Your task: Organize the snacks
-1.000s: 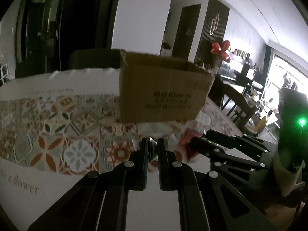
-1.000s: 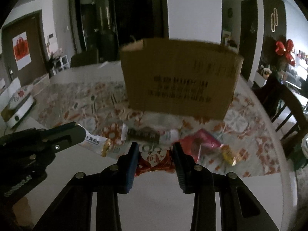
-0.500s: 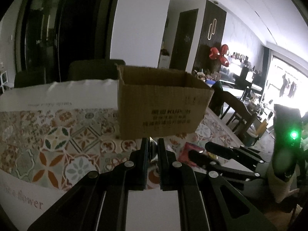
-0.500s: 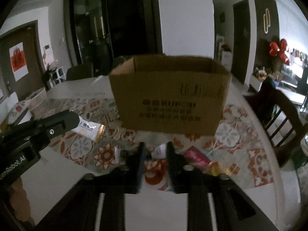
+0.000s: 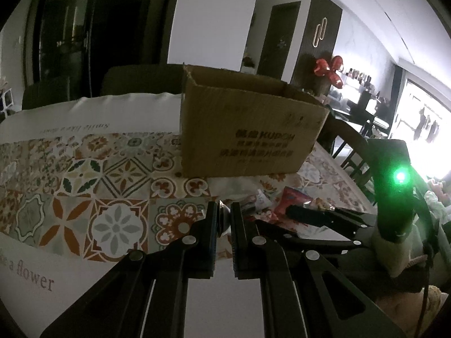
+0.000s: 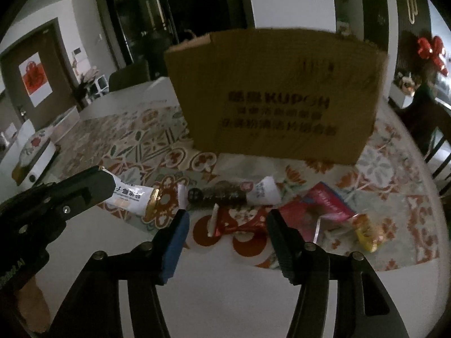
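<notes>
An open brown cardboard box (image 5: 248,129) stands on the patterned tablecloth; it also shows in the right wrist view (image 6: 276,95). My left gripper (image 5: 224,217) is shut on a white snack packet (image 6: 132,197), held above the table left of the snack pile. My right gripper (image 6: 225,222) is open, its jaws either side of a red wrapped snack (image 6: 239,221) lying on the cloth. Behind it lie a dark bar with white ends (image 6: 225,194), a pink packet (image 6: 324,211) and a yellow candy (image 6: 369,233).
The table's white border (image 6: 225,281) runs along the near side. Dark chairs (image 5: 352,146) stand at the right edge of the table. A white appliance (image 6: 33,155) sits at the far left.
My right gripper has opened wide and dropped back toward the red snack. My left gripper stays shut on the packet and has shifted little.
</notes>
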